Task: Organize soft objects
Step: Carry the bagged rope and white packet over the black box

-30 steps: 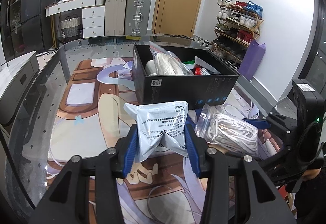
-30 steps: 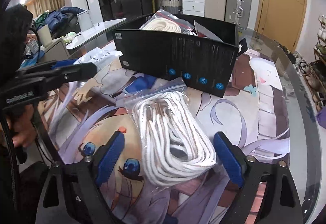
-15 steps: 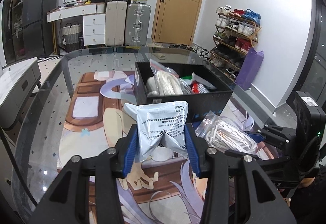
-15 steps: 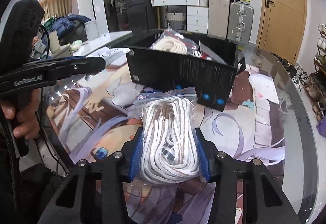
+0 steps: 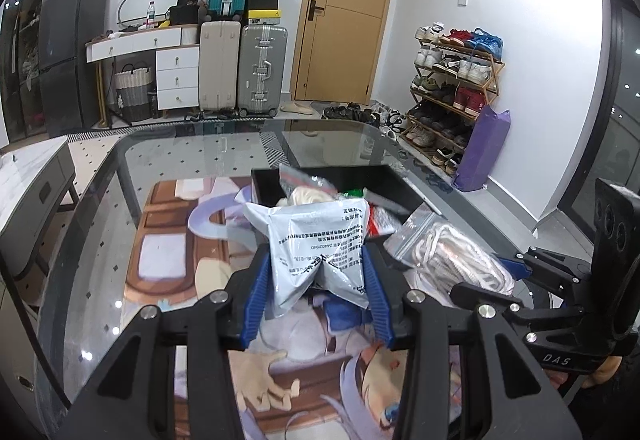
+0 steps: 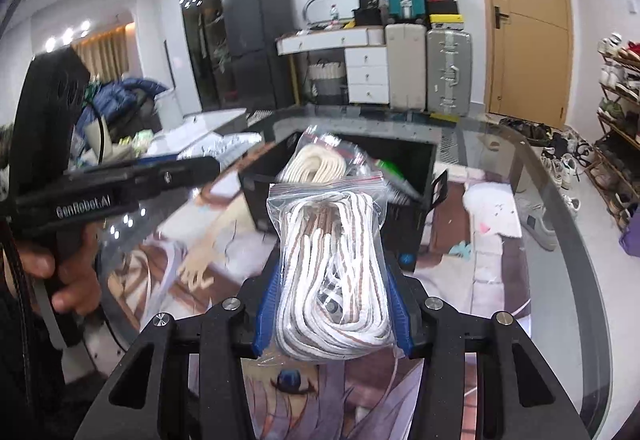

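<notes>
**Two soft packets lifted, box just beyond**

Left claw (image 5: 316, 290) clamped on a grey plastic mailer pouch (image 5: 320, 240), blue pads pinching its lower middle so the film creases into a fold between them. Light, limp and slick by the look of it; likely to sag or slide if pinched at a corner, so best held low across the bulk, as now. Carried clear of the desk (image 5: 168, 160), just short of the black box (image 5: 400, 186).

Right claw (image 6: 332, 308) recently drawn in and now squeezed around a zip bag of white rope (image 6: 334, 256), pads on both sides of the coil's lower half. Heavier than the pouch, springy, with a slippery bag skin; a grip through the thick of the coil seems safest. Held above the printed desk mat (image 6: 492, 276), in line with the box.

Box already part full: another bagged rope coil (image 6: 316, 162) at its left, something green and red beside it. Free room appears to lie toward the right and far side. Near wall of the box to be cleared first. Both claws close side by side, so some risk of knocking together over the opening. Suitcases, drawers and shoe rack well off, far behind.
</notes>
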`<action>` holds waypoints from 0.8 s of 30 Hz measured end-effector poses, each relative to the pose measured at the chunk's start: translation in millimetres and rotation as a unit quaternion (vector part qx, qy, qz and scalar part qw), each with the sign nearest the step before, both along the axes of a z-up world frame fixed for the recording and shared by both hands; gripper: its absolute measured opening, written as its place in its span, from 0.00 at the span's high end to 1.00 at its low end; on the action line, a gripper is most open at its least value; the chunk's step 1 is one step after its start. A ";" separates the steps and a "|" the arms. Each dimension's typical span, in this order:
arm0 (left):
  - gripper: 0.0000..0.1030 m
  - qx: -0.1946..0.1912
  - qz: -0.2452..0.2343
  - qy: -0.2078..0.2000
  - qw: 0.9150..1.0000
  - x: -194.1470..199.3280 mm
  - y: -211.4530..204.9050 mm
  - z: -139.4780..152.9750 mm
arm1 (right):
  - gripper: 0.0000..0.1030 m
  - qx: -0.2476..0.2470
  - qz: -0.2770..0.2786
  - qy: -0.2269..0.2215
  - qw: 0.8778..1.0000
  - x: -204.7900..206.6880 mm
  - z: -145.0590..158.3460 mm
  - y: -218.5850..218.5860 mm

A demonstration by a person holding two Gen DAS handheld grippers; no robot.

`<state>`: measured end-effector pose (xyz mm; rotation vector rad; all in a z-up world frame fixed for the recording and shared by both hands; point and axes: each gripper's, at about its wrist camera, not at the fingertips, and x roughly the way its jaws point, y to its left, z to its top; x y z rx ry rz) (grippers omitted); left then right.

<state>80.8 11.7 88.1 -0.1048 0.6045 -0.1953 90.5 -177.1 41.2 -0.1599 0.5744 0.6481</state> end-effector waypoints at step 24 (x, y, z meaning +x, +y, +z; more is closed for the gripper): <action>0.58 0.032 -0.002 0.045 0.998 85.9 -17.7 -18.6 | 0.54 -0.023 -0.058 0.024 0.998 105.1 23.3 42.6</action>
